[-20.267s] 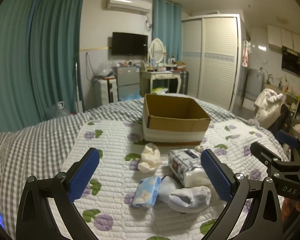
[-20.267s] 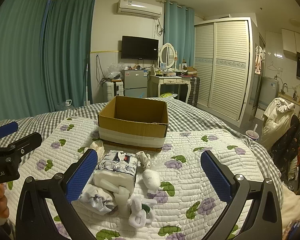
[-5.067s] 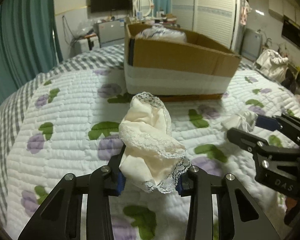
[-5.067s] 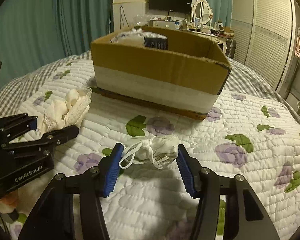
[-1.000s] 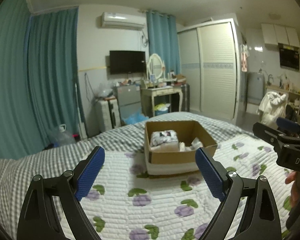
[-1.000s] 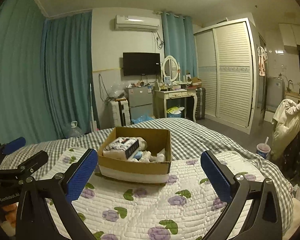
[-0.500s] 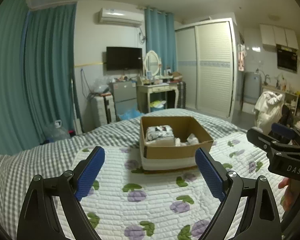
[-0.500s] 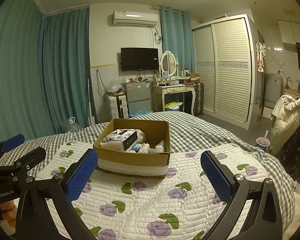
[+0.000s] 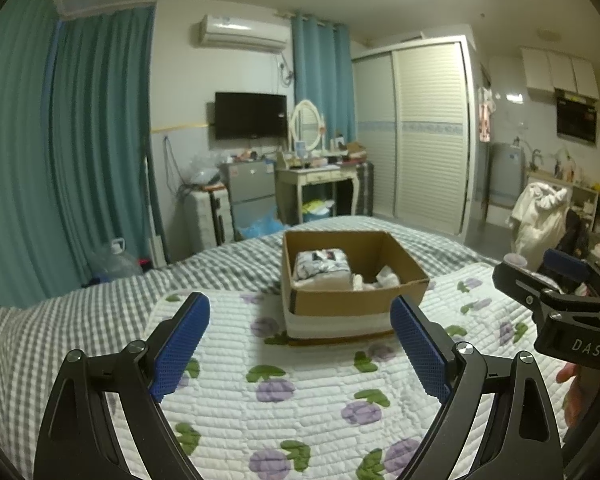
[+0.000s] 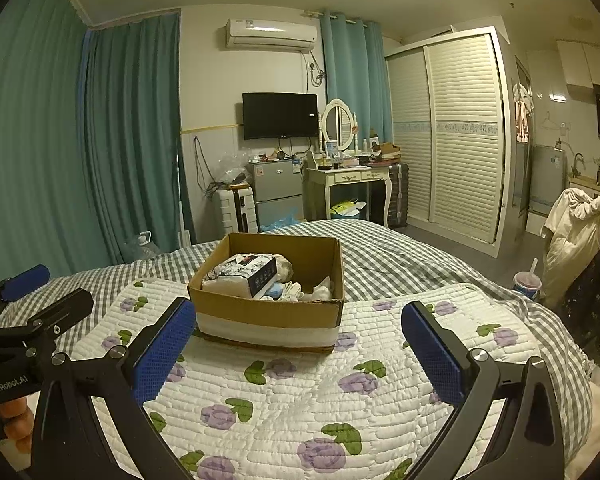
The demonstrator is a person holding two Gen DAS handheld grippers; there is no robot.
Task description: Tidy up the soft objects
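A cardboard box (image 9: 356, 302) (image 10: 268, 308) stands on the flowered quilt (image 9: 292, 396) (image 10: 284, 392) on the bed. Inside it lie a patterned tissue pack (image 9: 322, 266) (image 10: 240, 274) and several white and pale soft items (image 9: 380, 278) (image 10: 300, 290). My left gripper (image 9: 300, 344) is open and empty, held back from the box and above the quilt. My right gripper (image 10: 298, 350) is open and empty too, also short of the box. Each gripper shows at the edge of the other's view: the right one (image 9: 560, 304), the left one (image 10: 28, 312).
A grey checked bedspread (image 9: 60, 320) lies under the quilt. Beyond the bed are teal curtains (image 10: 100, 140), a small fridge (image 10: 276, 192), a dressing table with a mirror (image 10: 348, 176) and a white wardrobe (image 10: 452, 140). A chair with a white garment (image 10: 572, 232) stands to the right.
Both views have drifted slightly; the box sits a little lower and closer in frame. Both grippers stay open and empty.
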